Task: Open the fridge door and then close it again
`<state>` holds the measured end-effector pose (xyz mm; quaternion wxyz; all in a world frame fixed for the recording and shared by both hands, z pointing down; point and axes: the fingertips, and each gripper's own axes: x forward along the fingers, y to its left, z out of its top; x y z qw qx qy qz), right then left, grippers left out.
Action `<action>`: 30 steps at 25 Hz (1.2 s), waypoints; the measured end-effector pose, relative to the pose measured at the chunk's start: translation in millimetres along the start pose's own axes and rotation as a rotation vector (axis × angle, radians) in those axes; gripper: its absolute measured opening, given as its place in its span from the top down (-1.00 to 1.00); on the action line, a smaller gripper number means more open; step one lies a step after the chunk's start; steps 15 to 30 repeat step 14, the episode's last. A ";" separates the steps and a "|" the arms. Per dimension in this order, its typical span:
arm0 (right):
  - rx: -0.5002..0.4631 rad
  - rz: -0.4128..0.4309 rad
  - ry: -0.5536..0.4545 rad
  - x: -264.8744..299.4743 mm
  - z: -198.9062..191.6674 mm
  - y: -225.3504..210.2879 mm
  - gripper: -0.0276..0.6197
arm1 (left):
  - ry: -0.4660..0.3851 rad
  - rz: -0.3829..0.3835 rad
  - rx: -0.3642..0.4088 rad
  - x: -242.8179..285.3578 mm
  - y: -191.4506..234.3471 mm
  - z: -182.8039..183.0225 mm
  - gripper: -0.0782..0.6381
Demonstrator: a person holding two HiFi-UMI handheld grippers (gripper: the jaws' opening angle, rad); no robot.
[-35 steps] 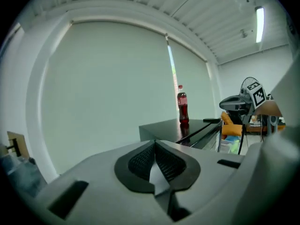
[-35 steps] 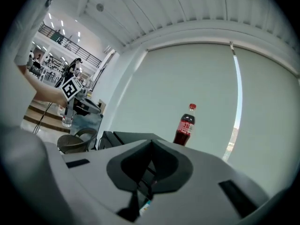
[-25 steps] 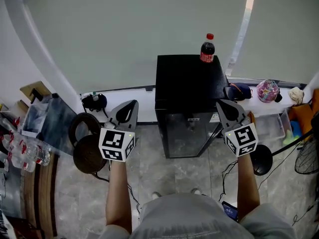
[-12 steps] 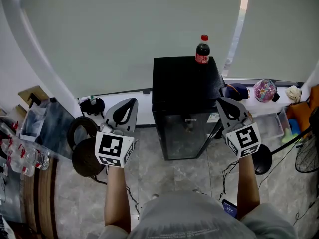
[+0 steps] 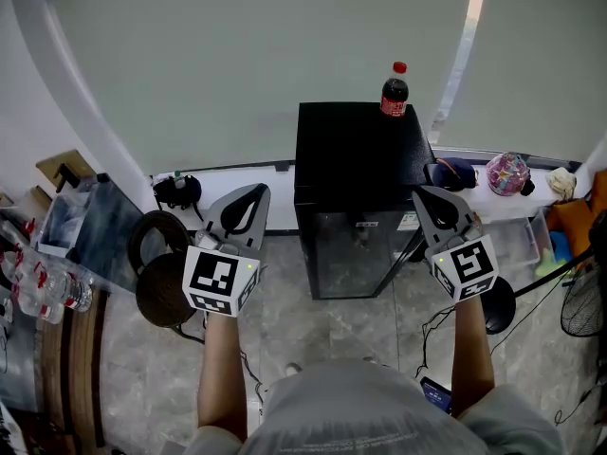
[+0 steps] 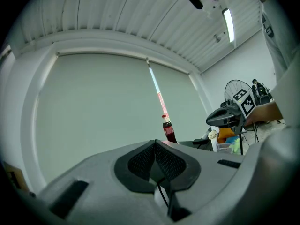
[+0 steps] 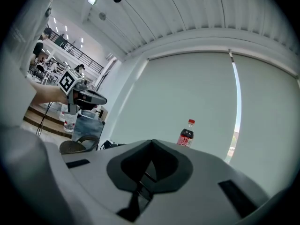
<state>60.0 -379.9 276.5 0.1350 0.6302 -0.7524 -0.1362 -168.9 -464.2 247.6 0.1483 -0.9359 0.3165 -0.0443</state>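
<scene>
A small black fridge [image 5: 356, 173] with a glass door [image 5: 358, 254] stands against the wall ahead, its door closed. A cola bottle [image 5: 395, 91] with a red cap stands on its top; the bottle also shows in the left gripper view [image 6: 168, 131] and the right gripper view [image 7: 186, 136]. My left gripper [image 5: 254, 190] is held level to the left of the fridge, shut and empty. At the fridge's right front corner, apart from the door, my right gripper [image 5: 418, 195] is shut with nothing in it.
A round brown stool [image 5: 163, 292] and a black bag [image 5: 176, 192] sit on the floor at the left. Water bottles [image 5: 43, 287] lie at the far left. A low white ledge [image 5: 526, 197] at the right carries a cap, a patterned ball and a clear box. A fan [image 5: 580, 301] stands far right.
My left gripper has risen a little and shifted slightly right toward the fridge. The right gripper has stayed in place. The fridge door has not moved.
</scene>
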 end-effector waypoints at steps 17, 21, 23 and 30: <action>-0.020 0.094 0.039 34.0 -7.6 34.9 0.92 | 0.038 0.017 -0.005 -17.5 26.3 -24.5 0.75; -0.020 0.094 0.039 34.0 -7.6 34.9 0.92 | 0.038 0.017 -0.005 -17.5 26.3 -24.5 0.75; -0.020 0.094 0.039 34.0 -7.6 34.9 0.92 | 0.038 0.017 -0.005 -17.5 26.3 -24.5 0.75; -0.020 0.094 0.039 34.0 -7.6 34.9 0.92 | 0.038 0.017 -0.005 -17.5 26.3 -24.5 0.75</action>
